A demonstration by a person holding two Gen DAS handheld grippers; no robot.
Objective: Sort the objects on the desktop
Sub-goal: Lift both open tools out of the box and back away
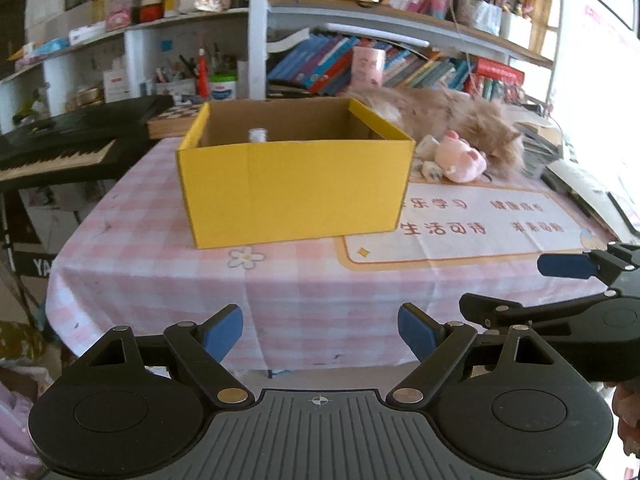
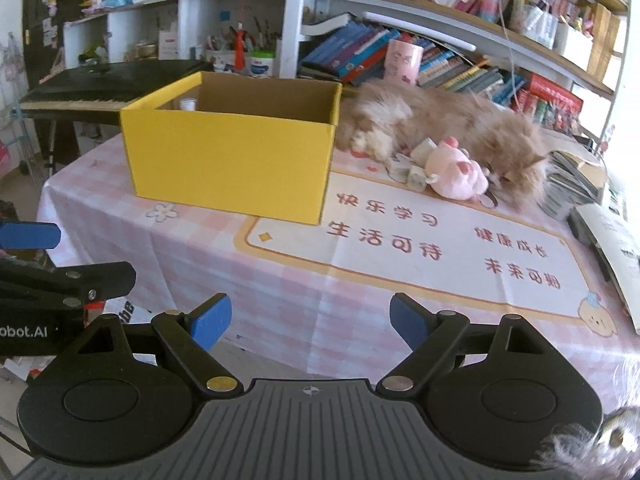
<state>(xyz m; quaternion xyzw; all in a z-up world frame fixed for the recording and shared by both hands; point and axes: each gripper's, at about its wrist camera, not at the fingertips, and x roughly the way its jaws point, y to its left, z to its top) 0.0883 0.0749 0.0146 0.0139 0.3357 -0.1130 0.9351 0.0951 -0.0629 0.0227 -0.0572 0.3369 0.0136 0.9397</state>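
An open yellow cardboard box point(image 1: 294, 184) point(image 2: 230, 160) stands on the pink checked tablecloth point(image 1: 160, 280) point(image 2: 280, 280), with a small white-capped bottle point(image 1: 257, 135) point(image 2: 187, 104) inside near its back wall. A pink plush pig point(image 1: 460, 158) point(image 2: 454, 176) lies right of the box beside some small packets point(image 2: 416, 168). My left gripper point(image 1: 320, 332) hovers open at the table's near edge, nothing between its blue pads. My right gripper point(image 2: 310, 322) is also open and empty, short of the printed mat point(image 2: 420, 248); it shows in the left wrist view at the right point(image 1: 560, 280).
A long-haired ginger cat point(image 1: 460, 120) point(image 2: 460, 128) lies asleep behind the pig. A keyboard piano point(image 1: 60, 144) point(image 2: 92, 88) stands at the left. Stacked books and papers point(image 2: 580, 184) crowd the right edge. Packed bookshelves point(image 1: 400, 60) rise behind the table.
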